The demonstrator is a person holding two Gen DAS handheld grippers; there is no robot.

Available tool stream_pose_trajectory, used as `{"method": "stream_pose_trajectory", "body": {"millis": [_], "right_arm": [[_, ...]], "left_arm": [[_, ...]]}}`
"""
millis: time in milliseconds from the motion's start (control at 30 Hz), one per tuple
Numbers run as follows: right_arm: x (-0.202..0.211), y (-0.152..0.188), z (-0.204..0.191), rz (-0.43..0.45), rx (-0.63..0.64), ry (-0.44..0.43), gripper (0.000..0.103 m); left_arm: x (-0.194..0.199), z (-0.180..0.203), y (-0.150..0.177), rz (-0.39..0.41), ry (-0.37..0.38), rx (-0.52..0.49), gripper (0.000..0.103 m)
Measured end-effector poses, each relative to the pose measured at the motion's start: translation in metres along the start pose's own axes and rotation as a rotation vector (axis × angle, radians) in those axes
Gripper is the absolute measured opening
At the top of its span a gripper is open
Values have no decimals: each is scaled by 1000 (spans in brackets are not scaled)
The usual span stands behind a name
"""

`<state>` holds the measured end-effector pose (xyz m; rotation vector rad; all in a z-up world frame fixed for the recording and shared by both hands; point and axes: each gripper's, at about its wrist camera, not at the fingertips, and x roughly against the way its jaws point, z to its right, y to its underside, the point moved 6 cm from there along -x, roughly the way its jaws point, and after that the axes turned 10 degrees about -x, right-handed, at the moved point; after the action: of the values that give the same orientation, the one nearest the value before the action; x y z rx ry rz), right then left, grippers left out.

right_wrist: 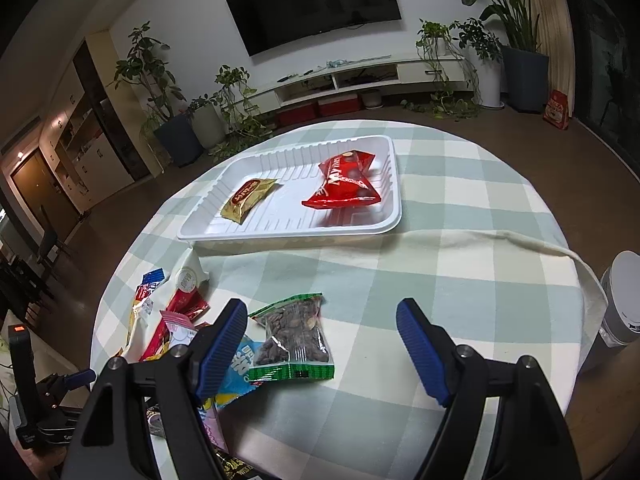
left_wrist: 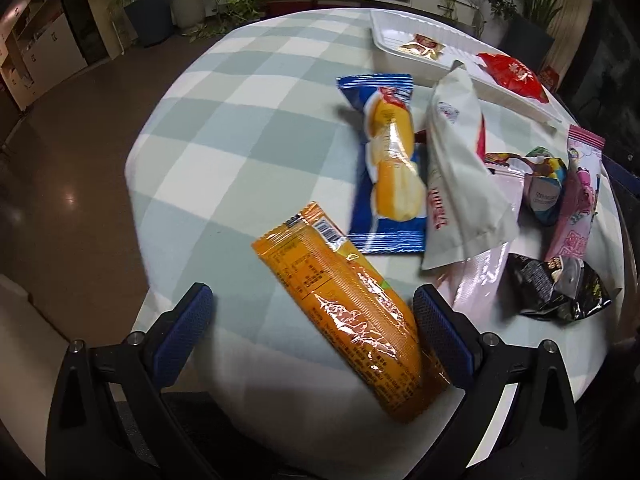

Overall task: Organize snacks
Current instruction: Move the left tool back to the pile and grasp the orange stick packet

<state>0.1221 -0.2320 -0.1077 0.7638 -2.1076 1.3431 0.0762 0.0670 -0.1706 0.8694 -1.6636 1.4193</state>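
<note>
Here, snacks split between a white tray (right_wrist: 390,216) and the checked tablecloth (right_wrist: 460,280) around it. Inside the tray: a red packet (right_wrist: 346,184) toward its right end, a small gold packet (right_wrist: 248,198) toward its left end, well apart from each other. Nearer than the tray, on the cloth: a green-edged clear bag of dark nuts (right_wrist: 294,338), lying flat. Left of that, nearer than the tray's left corner: a loose heap of wrappers, among them a white pouch (left_wrist: 460,184), a pink packet (left_wrist: 576,200) and a black crinkled bag (left_wrist: 556,284). Beside the white pouch, away from the tray: a blue-ended packet of yellow cakes (left_wrist: 390,168). Nearer still, furthest from the tray: a long orange packet (left_wrist: 352,308), lying slantwise.

Right gripper (right_wrist: 322,344) spread wide, hanging over the cloth on the near side of the tray, nut bag between the blue pads and close to the left one, pads not pressing on it. Left gripper (left_wrist: 312,336) likewise spread, astride the near end of the orange packet; right pad against or just beside the wrapper, left pad clear of it, no squeeze on it.
</note>
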Motion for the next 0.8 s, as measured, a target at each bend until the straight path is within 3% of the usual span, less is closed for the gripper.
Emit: {"method": "stream_pose_trajectory", "body": {"millis": [167, 533, 800], "right_arm": [[0, 0, 0, -1, 3, 3, 79], [-1, 1, 1, -1, 6, 4, 79], [0, 1, 2, 0, 9, 5, 79]], "left_arm": [[1, -6, 2, -7, 31, -7, 101], [-9, 7, -5, -25, 12, -51, 102], [-9, -12, 7, -104, 37, -111, 102]]}}
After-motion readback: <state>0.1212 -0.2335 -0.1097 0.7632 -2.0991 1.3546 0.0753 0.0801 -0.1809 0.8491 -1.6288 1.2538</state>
